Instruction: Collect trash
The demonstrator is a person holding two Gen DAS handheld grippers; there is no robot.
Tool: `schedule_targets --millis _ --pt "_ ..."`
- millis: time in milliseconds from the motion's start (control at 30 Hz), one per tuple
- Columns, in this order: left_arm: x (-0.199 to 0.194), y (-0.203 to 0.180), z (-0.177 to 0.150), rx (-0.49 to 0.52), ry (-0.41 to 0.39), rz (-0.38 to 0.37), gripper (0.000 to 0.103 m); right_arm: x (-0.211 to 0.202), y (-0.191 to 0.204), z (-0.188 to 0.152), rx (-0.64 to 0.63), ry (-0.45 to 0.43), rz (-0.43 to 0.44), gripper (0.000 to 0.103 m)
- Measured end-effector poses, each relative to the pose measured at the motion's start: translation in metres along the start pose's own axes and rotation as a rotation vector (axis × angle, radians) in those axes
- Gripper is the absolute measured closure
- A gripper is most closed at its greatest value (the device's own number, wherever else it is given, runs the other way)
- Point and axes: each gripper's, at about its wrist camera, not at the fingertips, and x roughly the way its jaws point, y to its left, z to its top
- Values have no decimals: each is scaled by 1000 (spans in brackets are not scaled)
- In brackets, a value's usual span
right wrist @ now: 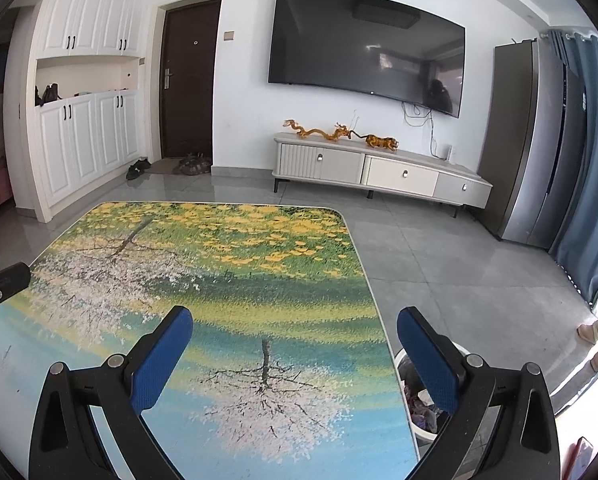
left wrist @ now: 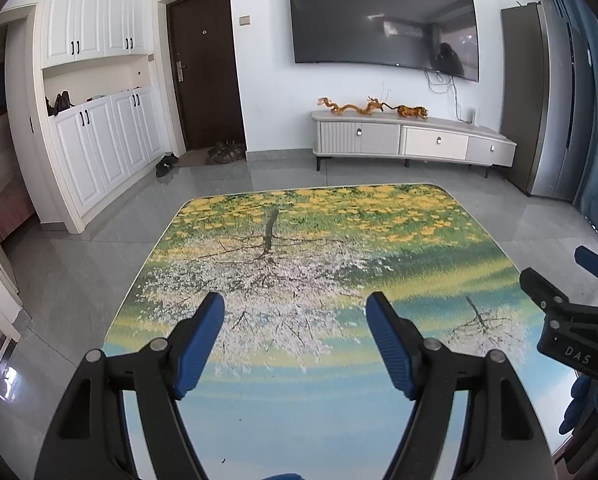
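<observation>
A table with a printed tree picture on its top (left wrist: 299,248) fills the lower part of both views (right wrist: 227,264). My left gripper (left wrist: 295,312) is open and empty above the table's near half. My right gripper (right wrist: 295,328) is open and empty over the table's right edge. A white trash bin (right wrist: 423,432) with crumpled waste inside stands on the floor by the table's right side, partly hidden behind my right finger. The right gripper also shows in the left wrist view (left wrist: 571,320) at the right edge. No loose trash shows on the tabletop.
A TV (right wrist: 363,44) hangs on the far wall above a low white cabinet (right wrist: 379,172) with orange figurines. White cupboards (left wrist: 95,148) and a dark door (left wrist: 207,72) stand at the left, shoes on the floor by them. A grey fridge (right wrist: 539,144) and blue curtains stand at the right.
</observation>
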Motion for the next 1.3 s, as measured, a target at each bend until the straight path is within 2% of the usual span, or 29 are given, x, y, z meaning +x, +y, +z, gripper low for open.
schedule_targets --millis 300,667,833,1033,1300 --pt "13 -8 -5 16 49 -8 31 10 -4 -6 7 24 10 0" --pt "28 -11 -9 25 72 -13 31 27 -8 -13 13 62 5 0" --pt "30 -9 -10 15 58 -9 31 30 -9 -14 11 70 0 0" --pt "25 -6 -9 -3 4 19 31 23 -9 -10 -2 44 -18 0" --pt "20 -13 -10 11 -5 34 31 14 -19 -10 20 30 -22 0"
